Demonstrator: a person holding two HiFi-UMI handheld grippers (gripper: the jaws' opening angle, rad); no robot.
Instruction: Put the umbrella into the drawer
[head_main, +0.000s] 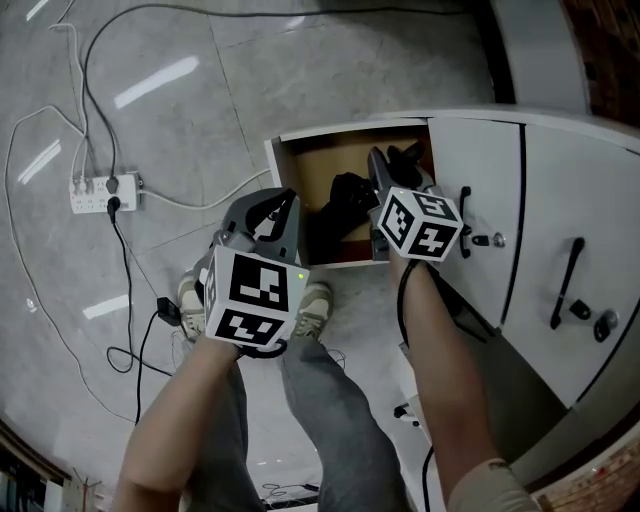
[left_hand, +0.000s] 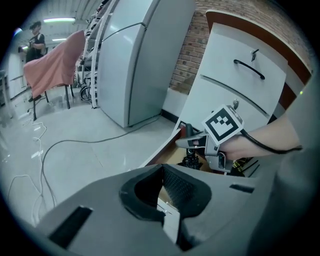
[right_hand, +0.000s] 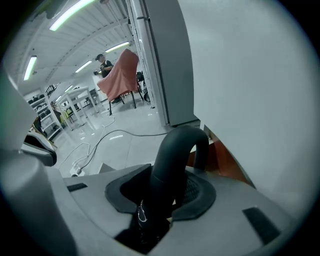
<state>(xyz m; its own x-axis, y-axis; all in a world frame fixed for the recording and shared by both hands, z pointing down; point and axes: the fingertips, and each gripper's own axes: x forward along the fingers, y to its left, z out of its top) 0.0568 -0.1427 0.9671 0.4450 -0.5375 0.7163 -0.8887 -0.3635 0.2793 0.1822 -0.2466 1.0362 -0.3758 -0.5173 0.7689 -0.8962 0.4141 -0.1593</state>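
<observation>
The white drawer (head_main: 287, 152) stands pulled open, its brown inside showing. A black folded umbrella (head_main: 345, 200) lies in it. My right gripper (head_main: 387, 178) reaches into the drawer from the right and is shut on the umbrella's curved handle (right_hand: 176, 152), which rises between its pads (right_hand: 197, 192). In the left gripper view the right gripper (left_hand: 199, 145) hangs over the drawer (left_hand: 165, 147) with the umbrella (left_hand: 192, 160) below it. My left gripper (head_main: 268, 215) hovers at the drawer's front left corner. It is shut (left_hand: 162, 176) and holds nothing.
A white cabinet (head_main: 570, 280) with black handles fills the right side. A power strip (head_main: 105, 192) and long cables lie on the tiled floor at the left. The person's shoes (head_main: 315, 305) stand just before the drawer. A grey fridge (left_hand: 135, 60) stands further off.
</observation>
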